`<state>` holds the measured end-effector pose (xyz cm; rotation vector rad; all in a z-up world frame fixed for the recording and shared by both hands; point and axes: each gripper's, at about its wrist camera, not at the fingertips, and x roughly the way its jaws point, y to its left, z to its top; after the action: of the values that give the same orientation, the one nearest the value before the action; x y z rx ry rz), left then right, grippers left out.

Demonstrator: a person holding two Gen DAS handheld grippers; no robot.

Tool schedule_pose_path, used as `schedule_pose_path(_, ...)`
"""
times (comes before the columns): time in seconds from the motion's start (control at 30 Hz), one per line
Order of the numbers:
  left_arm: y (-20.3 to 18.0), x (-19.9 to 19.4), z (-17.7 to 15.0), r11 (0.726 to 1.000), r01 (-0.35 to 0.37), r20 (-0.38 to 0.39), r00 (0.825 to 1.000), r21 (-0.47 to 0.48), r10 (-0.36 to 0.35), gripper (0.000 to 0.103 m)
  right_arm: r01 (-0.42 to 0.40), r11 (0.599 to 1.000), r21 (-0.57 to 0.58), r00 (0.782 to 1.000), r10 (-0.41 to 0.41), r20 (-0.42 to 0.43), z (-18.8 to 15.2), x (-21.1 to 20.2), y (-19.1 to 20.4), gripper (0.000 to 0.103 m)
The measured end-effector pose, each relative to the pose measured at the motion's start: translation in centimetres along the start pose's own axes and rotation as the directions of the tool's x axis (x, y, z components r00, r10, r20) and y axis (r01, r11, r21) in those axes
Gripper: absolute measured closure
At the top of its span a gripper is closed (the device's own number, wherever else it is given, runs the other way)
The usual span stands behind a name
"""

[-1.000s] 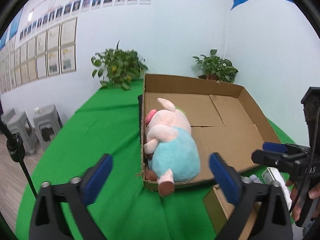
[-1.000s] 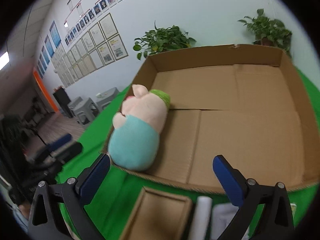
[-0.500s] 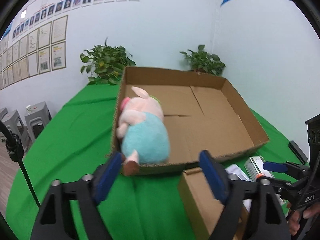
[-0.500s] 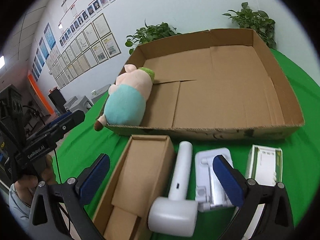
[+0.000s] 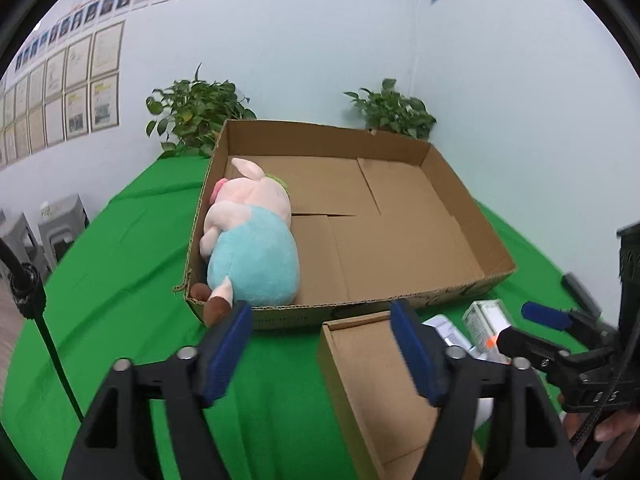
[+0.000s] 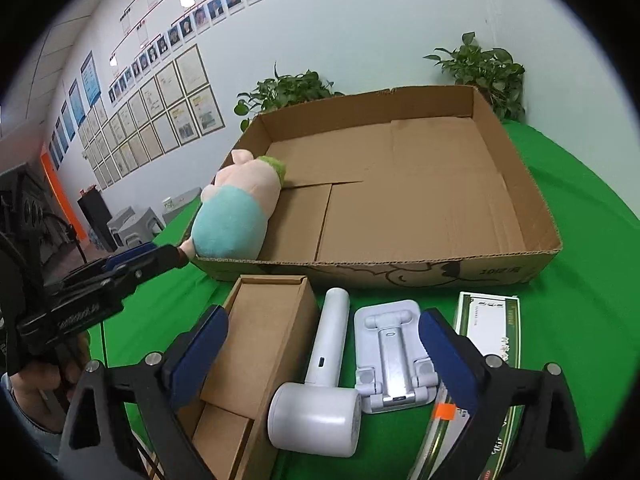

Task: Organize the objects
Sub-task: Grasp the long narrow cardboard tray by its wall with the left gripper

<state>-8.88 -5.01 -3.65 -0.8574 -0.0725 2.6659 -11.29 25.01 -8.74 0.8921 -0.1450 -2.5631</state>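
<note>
Cardboard tray farther off — both hand-held grippers pulled back, jaws apart.

We see a bright green tabletop bearing a plain brown cardboard tray. The plush pig is pale pink with a turquoise body, brown feet and a green tuft at 1 o'clock. The small box is kraft brown; the handheld device and folding stand are white; the carton is white, green-bordered. Both grippers are black with blue pads.
</note>
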Motion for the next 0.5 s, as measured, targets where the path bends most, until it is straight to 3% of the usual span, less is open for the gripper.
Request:
schedule_pose_path(0.13,0.3,-0.1,-0.4,0.999,0.039,-0.028,0.999,-0.036,-0.040,0.027,0.004,1.000,-0.022,1.000,-0.004,0.014,-0.3,-0.6,0.0,0.006)
schedule_pose_path(0.5,0.6,-1.7,-1.8,0.992,0.117,-0.083,0.989,-0.052,-0.122,0.027,-0.125,0.989,-0.073,0.992,0.126,0.005,-3.4,-3.8,0.1,0.006)
